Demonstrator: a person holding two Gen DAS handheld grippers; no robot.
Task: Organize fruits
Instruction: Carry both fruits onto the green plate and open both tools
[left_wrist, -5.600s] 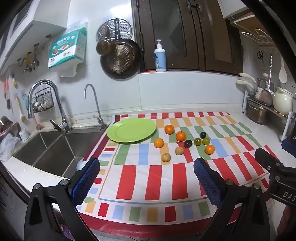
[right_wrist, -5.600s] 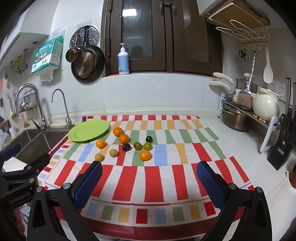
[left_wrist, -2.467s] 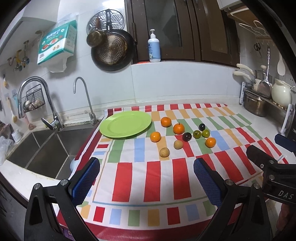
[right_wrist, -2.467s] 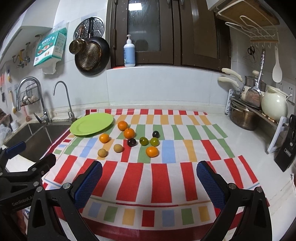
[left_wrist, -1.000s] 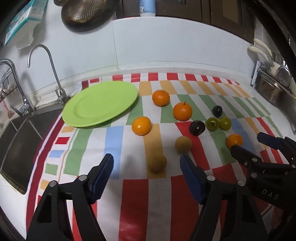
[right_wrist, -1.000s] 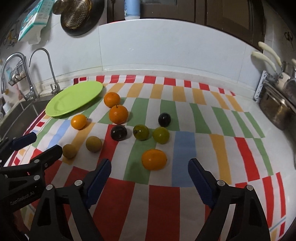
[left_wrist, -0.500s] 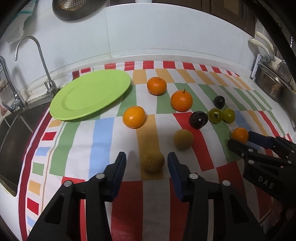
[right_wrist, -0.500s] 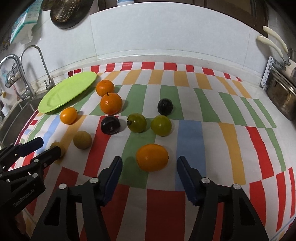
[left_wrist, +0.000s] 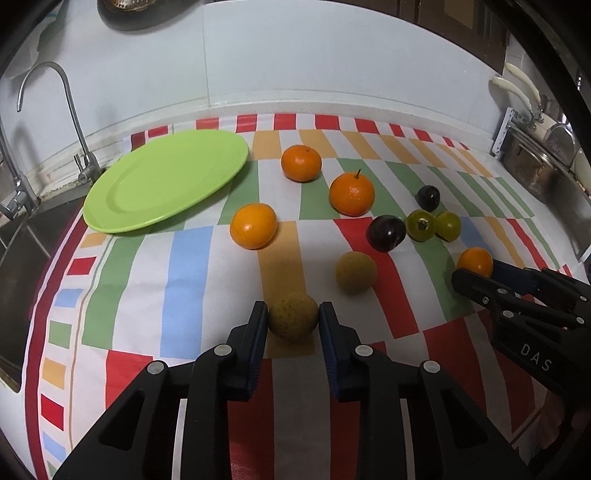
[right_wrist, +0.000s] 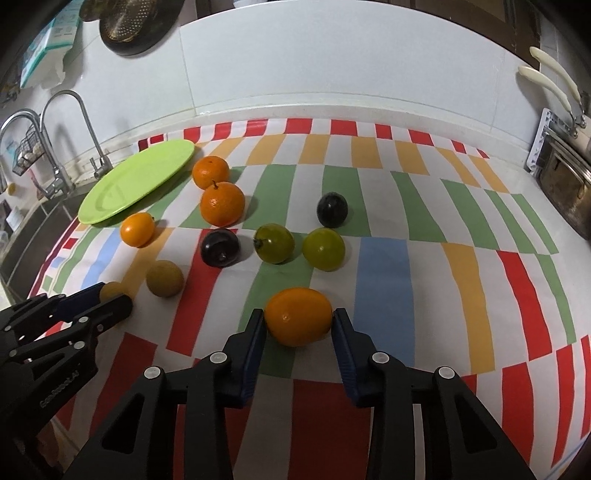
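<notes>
My left gripper (left_wrist: 293, 317) is shut on a tan round fruit (left_wrist: 293, 315) that rests on the striped cloth (left_wrist: 184, 258). My right gripper (right_wrist: 299, 322) is shut on an orange fruit (right_wrist: 298, 316), also on the cloth. A second tan fruit (left_wrist: 355, 272), three oranges (left_wrist: 253, 226) (left_wrist: 351, 194) (left_wrist: 301, 163), two dark plums (left_wrist: 386, 233) (left_wrist: 428, 196) and two green fruits (left_wrist: 421, 225) (left_wrist: 447, 226) lie loose. An empty green plate (left_wrist: 162, 181) sits at the far left.
A sink (left_wrist: 18, 236) with faucets (left_wrist: 70, 107) lies left of the cloth. A steel pot (left_wrist: 535, 181) and utensil rack stand at the right. A white backsplash wall (left_wrist: 332, 66) runs behind.
Both grippers moved down and forward to the cloth and closed: the left around the near tan fruit, the right around the near orange fruit.
</notes>
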